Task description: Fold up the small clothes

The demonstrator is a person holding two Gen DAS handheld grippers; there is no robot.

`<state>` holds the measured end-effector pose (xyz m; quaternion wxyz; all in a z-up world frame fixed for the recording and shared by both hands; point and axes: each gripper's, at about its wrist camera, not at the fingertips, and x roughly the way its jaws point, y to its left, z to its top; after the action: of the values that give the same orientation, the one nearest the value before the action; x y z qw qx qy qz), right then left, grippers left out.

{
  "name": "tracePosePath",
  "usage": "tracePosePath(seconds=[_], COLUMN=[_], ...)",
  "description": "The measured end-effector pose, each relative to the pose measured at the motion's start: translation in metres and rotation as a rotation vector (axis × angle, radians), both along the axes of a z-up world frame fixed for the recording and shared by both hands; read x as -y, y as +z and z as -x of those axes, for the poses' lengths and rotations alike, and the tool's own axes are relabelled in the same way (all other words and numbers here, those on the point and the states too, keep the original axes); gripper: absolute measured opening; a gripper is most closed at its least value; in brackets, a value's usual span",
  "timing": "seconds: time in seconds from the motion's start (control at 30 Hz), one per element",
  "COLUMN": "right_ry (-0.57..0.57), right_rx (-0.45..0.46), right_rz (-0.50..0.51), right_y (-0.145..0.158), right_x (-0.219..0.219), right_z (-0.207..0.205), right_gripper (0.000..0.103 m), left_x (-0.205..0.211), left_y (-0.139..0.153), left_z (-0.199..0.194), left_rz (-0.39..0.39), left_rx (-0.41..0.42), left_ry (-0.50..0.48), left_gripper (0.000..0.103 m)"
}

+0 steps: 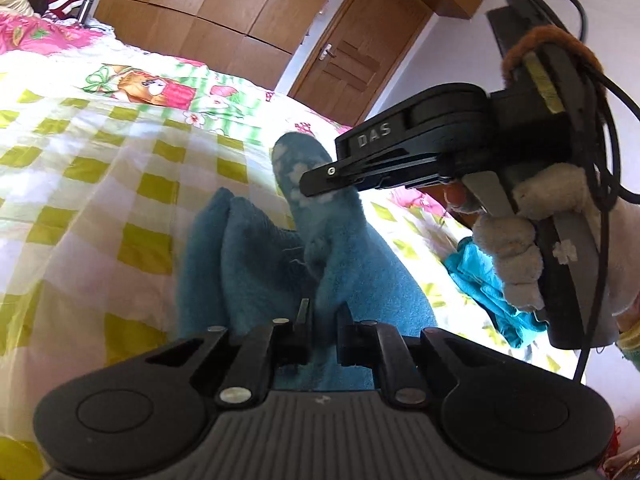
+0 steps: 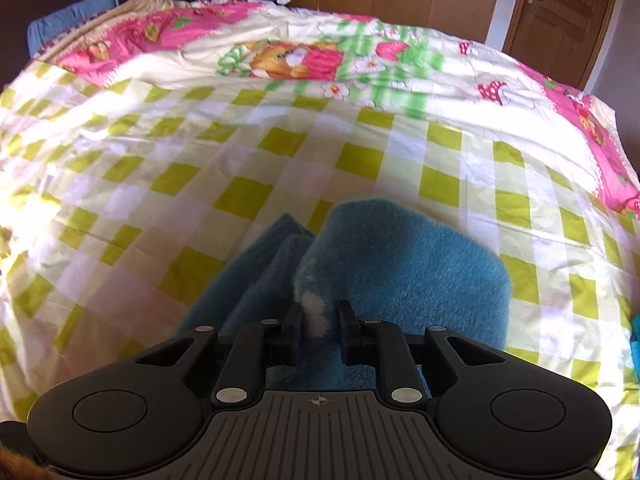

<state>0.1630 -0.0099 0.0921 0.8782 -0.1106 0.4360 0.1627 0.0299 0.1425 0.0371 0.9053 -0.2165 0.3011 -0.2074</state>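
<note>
Both grippers pinch one fuzzy teal sock (image 1: 320,248) above the bed (image 1: 100,184).
Left gripper (image 1: 323,320) and right gripper (image 2: 319,316) are clenched on soft, light, floppy pile; hems hold best.

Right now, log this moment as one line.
left gripper: shut on teal sock | right gripper: shut on sock | checked bedsheet beneath

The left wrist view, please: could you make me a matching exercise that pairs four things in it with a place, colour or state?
Things:
1. fluffy teal sock
2. checked bed cover
3. panelled wooden door
4. crumpled turquoise cloth

Descriptions:
A. brown, in the far wall
B. gripped in the left claw
C. lying on the bed at the right, below the gloved hand
D. yellow-green and white squares

Pairs: 1-B, 2-D, 3-A, 4-C.
</note>
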Motion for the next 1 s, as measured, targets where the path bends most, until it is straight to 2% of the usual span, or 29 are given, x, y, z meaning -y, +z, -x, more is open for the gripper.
tracePosePath(seconds=[0.07,0.17,0.23,0.4,0.5,0.57,0.67,0.77,0.83,0.93,1.0], right_ry=[0.023,0.038,0.065,0.082,0.042,0.041,0.047,0.016,0.021,0.044,0.069], right_rx=[0.034,0.054,0.073,0.004,0.005,0.028,0.02,-0.01,0.038,0.179,0.19], right_rz=[-0.055,-0.12,-0.116,-0.125,-0.16,-0.175,-0.23,-0.353,-0.387,-0.327,-0.324], right_y=[0.02,0.027,0.018,-0.033,-0.063,-0.07,-0.065,-0.043,-0.023,-0.012,-0.018], right_x=[-0.004,-0.013,-0.028,-0.06,-0.062,-0.064,-0.058,-0.035,-0.016,0.006,0.009], right_z=[0.009,0.015,0.017,0.003,0.0,0.005,0.007,0.007,0.019,0.044,0.046], right_gripper=[0.017,0.017,0.017,0.017,0.017,0.019,0.027,0.026,0.026,0.026,0.026], left_x=[-0.012,-0.025,-0.03,-0.044,-0.04,-0.035,-0.028,-0.012,-0.005,-0.003,0.0], left_y=[-0.002,-0.015,-0.026,-0.043,-0.043,-0.038,-0.036,-0.031,-0.03,-0.029,-0.028], left_z=[0.002,0.006,0.006,0.005,0.005,0.008,0.007,0.005,0.003,0.0,0.0], left_rz=[0.048,0.069,0.05,0.064,0.013,-0.027,-0.054,-0.138,-0.183,-0.206,-0.235], left_rx=[-0.028,-0.101,-0.158,-0.243,-0.256,-0.25,-0.253,-0.243,-0.245,-0.257,-0.257], left_ry=[0.037,0.091,0.121,0.187,0.186,0.19,0.188,0.184,0.184,0.182,0.186], left_gripper=[0.026,0.026,0.026,0.028,0.033,0.037,0.039,0.039,0.039,0.039,0.039])
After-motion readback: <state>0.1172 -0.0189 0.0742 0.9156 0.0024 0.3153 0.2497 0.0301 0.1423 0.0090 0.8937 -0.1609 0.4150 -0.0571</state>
